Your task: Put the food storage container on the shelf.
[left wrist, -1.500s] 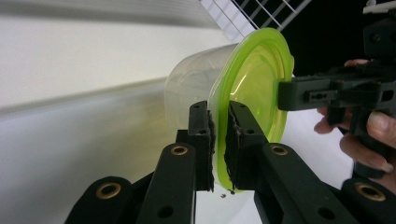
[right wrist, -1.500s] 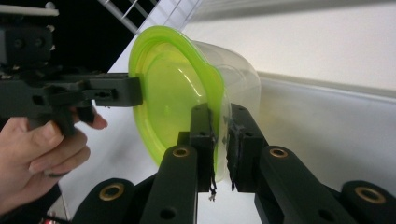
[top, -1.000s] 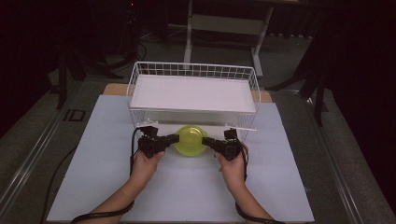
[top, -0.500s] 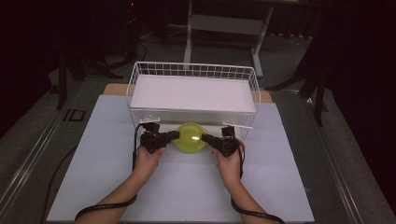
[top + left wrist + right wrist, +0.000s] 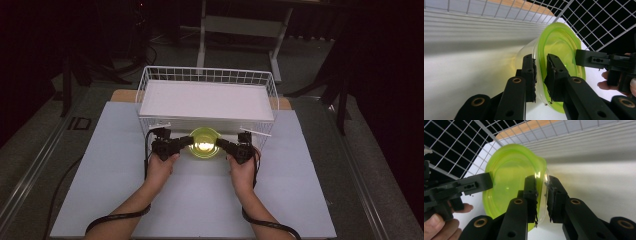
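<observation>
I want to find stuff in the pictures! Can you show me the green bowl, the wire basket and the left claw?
green bowl (image 5: 204,142), high view, on the inside of the bowl.
wire basket (image 5: 207,75), high view, on its back wall.
left claw (image 5: 540,72), left gripper view, midway between its tips, which pinch the bowl's rim.

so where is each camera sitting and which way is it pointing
High view: above the person's side, looking forward and down at the table, wire basket and bowl; forearms, both hands enter from below.
Left gripper view: rides the left gripper, looking along its jaws at the bowl's rim; the right gripper faces it.
Right gripper view: rides the right gripper, jaws on the opposite rim, left gripper beyond.
All three share the bowl and basket.
</observation>
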Action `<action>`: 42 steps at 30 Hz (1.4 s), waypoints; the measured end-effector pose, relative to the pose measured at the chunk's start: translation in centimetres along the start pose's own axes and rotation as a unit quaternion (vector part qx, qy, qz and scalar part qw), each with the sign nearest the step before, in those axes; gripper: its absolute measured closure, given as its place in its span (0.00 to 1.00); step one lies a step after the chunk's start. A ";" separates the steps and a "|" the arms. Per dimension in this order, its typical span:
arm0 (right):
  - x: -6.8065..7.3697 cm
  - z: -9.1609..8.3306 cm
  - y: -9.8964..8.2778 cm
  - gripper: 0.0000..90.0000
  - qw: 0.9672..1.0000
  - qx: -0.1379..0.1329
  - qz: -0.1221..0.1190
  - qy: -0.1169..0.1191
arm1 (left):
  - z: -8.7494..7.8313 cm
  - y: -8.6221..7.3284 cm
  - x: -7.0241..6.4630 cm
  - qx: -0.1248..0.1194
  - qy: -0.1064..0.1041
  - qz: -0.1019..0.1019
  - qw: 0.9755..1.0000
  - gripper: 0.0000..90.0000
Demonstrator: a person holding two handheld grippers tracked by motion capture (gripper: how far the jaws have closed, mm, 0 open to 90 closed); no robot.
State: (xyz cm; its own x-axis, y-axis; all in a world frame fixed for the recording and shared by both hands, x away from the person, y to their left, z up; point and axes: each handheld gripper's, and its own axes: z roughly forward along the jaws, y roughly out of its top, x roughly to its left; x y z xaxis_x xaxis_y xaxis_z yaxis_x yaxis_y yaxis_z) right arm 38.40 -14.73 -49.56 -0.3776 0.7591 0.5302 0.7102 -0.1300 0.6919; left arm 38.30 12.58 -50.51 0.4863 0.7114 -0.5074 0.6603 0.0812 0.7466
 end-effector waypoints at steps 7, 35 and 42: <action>0.1 0.3 0.1 0.86 1.000 -0.014 0.011 -0.013 | 0.3 0.5 0.0 0.007 0.010 0.013 1.000 0.83; -0.5 -0.2 0.6 0.65 0.998 -0.052 -0.003 -0.027 | 0.4 0.5 0.9 -0.036 0.019 -0.014 0.999 0.52; -0.1 -2.3 0.4 0.66 0.998 -0.055 -0.033 -0.030 | -1.7 -0.6 -0.1 -0.048 -0.020 0.049 0.997 0.34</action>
State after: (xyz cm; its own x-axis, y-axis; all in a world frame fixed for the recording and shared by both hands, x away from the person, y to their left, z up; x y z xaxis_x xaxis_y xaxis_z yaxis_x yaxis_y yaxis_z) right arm 37.35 -16.31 -48.26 -0.3829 0.8042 0.4546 0.6142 -0.1459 0.7755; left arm 36.94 13.62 -50.16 0.5703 0.6904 -0.4451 0.5514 0.0799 0.8304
